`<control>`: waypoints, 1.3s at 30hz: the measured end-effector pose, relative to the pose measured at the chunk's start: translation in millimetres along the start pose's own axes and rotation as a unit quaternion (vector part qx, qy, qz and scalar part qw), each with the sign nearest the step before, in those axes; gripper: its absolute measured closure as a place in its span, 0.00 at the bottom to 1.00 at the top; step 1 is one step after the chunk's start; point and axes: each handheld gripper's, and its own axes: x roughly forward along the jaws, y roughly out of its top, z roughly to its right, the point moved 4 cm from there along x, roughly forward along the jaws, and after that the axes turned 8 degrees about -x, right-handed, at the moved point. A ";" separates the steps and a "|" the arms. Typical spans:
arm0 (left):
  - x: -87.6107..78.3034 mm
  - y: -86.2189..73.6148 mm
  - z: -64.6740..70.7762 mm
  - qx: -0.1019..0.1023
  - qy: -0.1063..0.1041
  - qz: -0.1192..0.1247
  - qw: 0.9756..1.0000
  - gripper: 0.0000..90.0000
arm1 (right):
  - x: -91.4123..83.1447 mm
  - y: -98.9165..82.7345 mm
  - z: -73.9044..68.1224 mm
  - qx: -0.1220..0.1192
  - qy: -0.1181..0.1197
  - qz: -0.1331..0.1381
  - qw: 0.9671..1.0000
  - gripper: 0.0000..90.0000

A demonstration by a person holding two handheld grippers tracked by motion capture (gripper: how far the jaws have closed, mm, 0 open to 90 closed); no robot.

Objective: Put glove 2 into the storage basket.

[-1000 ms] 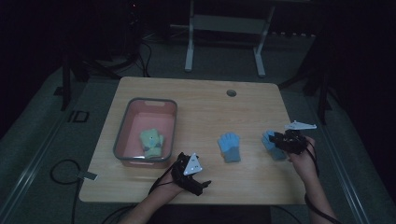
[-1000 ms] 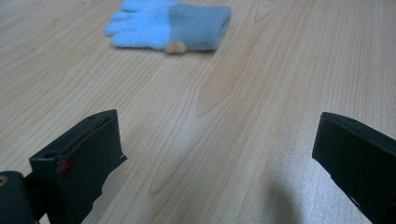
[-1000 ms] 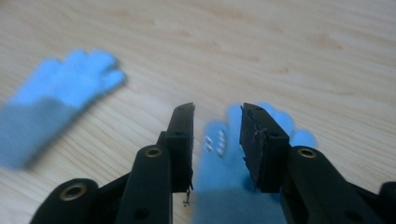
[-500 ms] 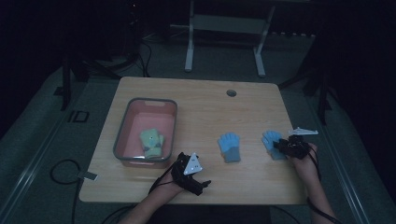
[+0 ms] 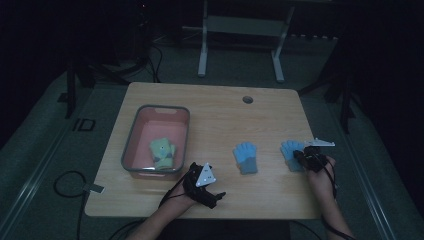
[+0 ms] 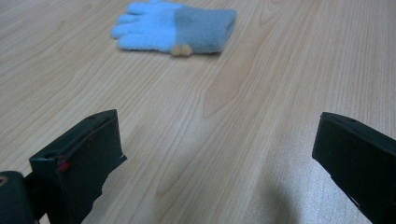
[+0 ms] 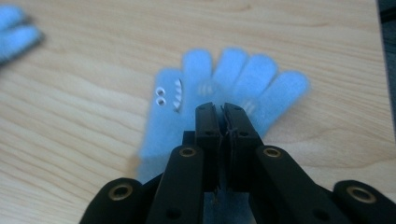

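At the right of the high view, the right hand-held gripper [image 5: 301, 155] has just been closing and pinches the fuzzy light-blue glove with googly eyes [image 7: 224, 93], flat on the wooden surface [image 5: 215, 110], likely for lifting; the left hand-held gripper [image 6: 215, 154] waits open.

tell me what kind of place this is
Probably a lab or workshop set up for recording, not a home: a bare wooden table with a cable hole, cables trailing over a dark floor, and a metal stand behind it.
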 end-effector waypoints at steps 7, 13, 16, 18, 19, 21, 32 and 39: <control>-1.0 1.3 -0.3 -0.004 0.003 0.004 1.000 0.02 | -33.4 33.9 -23.8 0.010 -0.009 0.039 0.999 0.96; -1.2 2.5 1.0 -0.002 0.005 0.007 1.000 0.02 | -53.3 60.3 -57.1 0.009 0.021 0.073 0.997 0.96; -0.8 2.5 1.8 0.000 0.006 0.006 1.000 0.02 | -56.2 69.4 -77.4 -0.003 0.041 0.084 0.996 0.96; -0.8 2.5 1.9 0.000 0.007 0.005 1.000 0.02 | -54.0 73.9 -90.9 -0.015 0.055 0.085 0.995 0.96; -0.9 2.8 2.2 0.000 0.007 0.007 1.000 0.02 | -52.1 75.2 -97.3 -0.016 0.062 0.083 0.995 0.96; -1.3 3.0 2.6 0.006 0.009 0.013 1.000 0.02 | -47.9 77.2 -109.5 -0.018 0.073 0.083 0.994 0.96; -5.1 5.3 1.9 0.015 0.015 0.027 0.999 0.02 | -21.5 78.9 -156.5 -0.013 0.113 0.063 0.992 0.95; -5.3 6.5 2.5 0.018 0.012 0.033 0.999 0.02 | -0.7 69.4 -156.9 -0.016 0.106 0.034 0.994 0.95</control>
